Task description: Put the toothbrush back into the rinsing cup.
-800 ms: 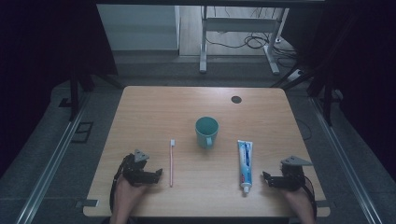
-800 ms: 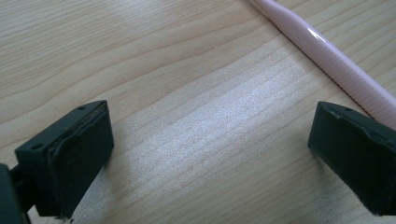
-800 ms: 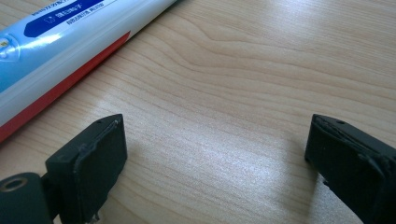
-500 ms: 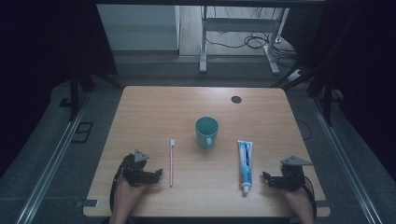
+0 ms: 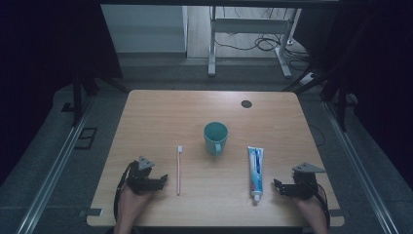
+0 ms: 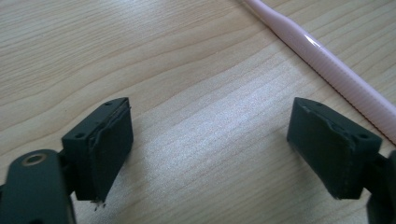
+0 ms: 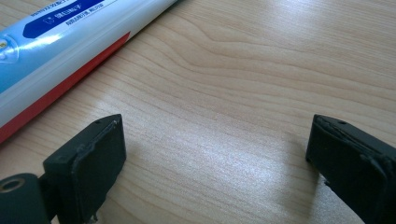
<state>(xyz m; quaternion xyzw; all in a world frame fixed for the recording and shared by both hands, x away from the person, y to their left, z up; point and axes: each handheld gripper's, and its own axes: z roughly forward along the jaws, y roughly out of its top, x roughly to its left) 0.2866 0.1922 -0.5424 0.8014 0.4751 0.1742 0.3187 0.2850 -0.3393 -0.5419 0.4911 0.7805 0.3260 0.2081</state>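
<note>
— Along the near edge of the surface (image 5: pixel 146 112), what did you find?

— Both hands rested there with their tools. The left tongs (image 5: pixel 163 179) sat toward the near left corner, jaws spread wide over bare wood and holding nothing. The right tongs (image 5: pixel 276 185) sat toward the near right corner, likewise wide open and empty.

— And the things they might take?

— The pink toothbrush (image 5: pixel 178 170) lay flat just beside the left tongs, on the side toward the middle, its handle end near the front edge and its white head pointing toward the far edge. In the left gripper view its handle (image 6: pixel 327 70) ran past the outside of one jaw, close to it but not between the jaws. The toothpaste tube (image 5: pixel 255 171) lay flat just beside the right tongs, cap toward the near edge; in the right gripper view its body (image 7: pixel 70 56) passed beyond one jaw, again not between the pair.

— Farther out?

— The teal mug (image 5: pixel 215 137) stood upright about the middle of the surface, between the toothbrush and the tube and a little beyond them, handle turned toward the near edge. A small dark round spot (image 5: pixel 246 103) sat near the far edge, right of centre.

— So how far along was the work?

— By my judgement, at its very start. Nothing was gripped or lifted, and the mug looked empty as far as I could tell. Every grasp and placement was left to do.
</note>
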